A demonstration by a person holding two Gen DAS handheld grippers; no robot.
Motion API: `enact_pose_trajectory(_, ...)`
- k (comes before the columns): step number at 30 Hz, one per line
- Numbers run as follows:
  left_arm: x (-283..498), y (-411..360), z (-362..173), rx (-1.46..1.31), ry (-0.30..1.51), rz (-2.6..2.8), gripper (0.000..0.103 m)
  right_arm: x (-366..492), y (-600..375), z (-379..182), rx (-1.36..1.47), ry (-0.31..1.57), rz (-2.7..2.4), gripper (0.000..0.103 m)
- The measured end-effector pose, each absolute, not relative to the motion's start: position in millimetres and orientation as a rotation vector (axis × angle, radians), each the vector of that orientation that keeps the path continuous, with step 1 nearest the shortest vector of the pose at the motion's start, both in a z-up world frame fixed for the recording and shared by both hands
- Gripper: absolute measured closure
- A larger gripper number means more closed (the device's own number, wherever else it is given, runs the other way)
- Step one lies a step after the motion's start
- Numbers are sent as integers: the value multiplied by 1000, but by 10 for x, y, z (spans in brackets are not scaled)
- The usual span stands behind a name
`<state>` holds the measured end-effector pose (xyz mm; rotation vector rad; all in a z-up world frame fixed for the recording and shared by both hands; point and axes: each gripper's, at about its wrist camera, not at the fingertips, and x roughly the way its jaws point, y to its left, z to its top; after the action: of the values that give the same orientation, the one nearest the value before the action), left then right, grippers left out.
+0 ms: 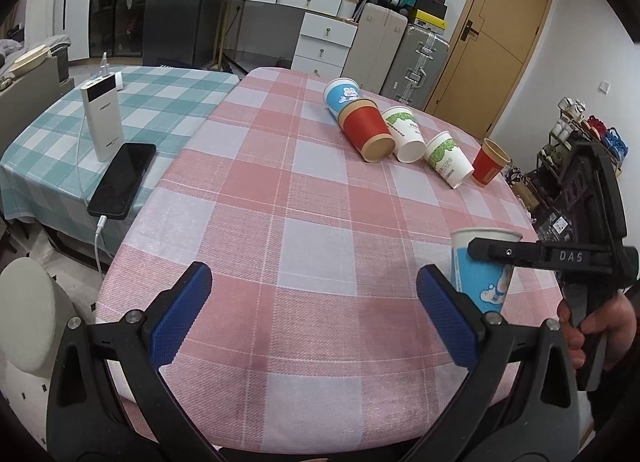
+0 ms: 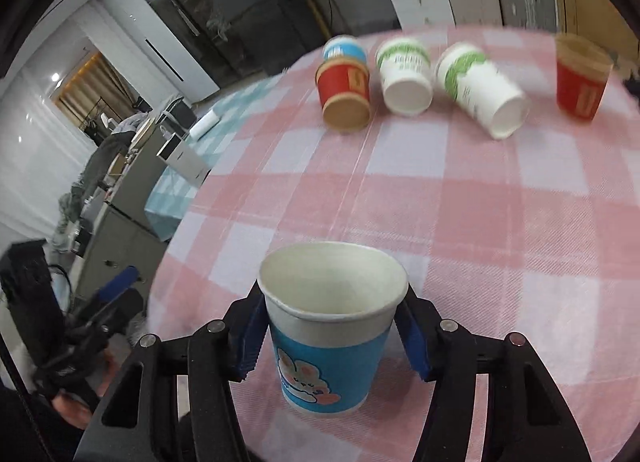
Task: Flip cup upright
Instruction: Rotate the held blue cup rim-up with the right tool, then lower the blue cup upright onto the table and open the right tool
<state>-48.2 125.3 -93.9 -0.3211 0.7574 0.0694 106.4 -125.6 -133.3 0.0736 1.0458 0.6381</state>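
A blue and white paper cup with a rabbit print (image 2: pixel 328 342) stands upright between the blue pads of my right gripper (image 2: pixel 332 338), which is shut on it just under the rim, its base at or just above the pink checked tablecloth (image 2: pixel 500 262). The same cup shows in the left wrist view (image 1: pixel 480 278) with the right gripper's finger across it. My left gripper (image 1: pixel 316 314) is open and empty above the near table edge. Farther back lie another blue cup (image 1: pixel 340 96), a red cup (image 1: pixel 366 132) and two white-green cups (image 1: pixel 404 132) (image 1: pixel 448 160) on their sides. A small red cup (image 1: pixel 490 162) stands upright.
A green checked table (image 1: pixel 132 102) to the left carries a white power bank (image 1: pixel 102 118) and a black phone (image 1: pixel 122 180) on a cable. Drawers, suitcases and a wooden door (image 1: pixel 496 34) stand behind the table.
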Motion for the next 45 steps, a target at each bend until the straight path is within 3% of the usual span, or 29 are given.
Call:
enact_pose_trajectory(5,-366,1078,-951,-294,782,66,1,1027,-1299,-1248,-46,833,563,44)
enact_pose_trajectory(10,-238,965,-997,-290,812,64,1,1100,-1220,-1265,-77,736,490,44)
enact_pose_trajectory(32,-168,879,-1041,-273,847,104,1,650,-1179,-1510,-145,737,485,38)
enact_pose_trajectory(33,-174,873,-1034,-274,846,104,1,660,-1172,-1539,-149,760,481,36)
enact_pose_trajectory(36,-195,842,-992,-267,834,105,1,689,-1161,-1626,-148,844,476,13)
enact_pose_trajectory(41,-193,803,-951,-250,819,91,1,484,-1341,-1510,-109,812,507,5)
enact_pose_trajectory(45,-193,749,-850,-243,791,82,1,308,-1639,-1289,-49,743,498,5)
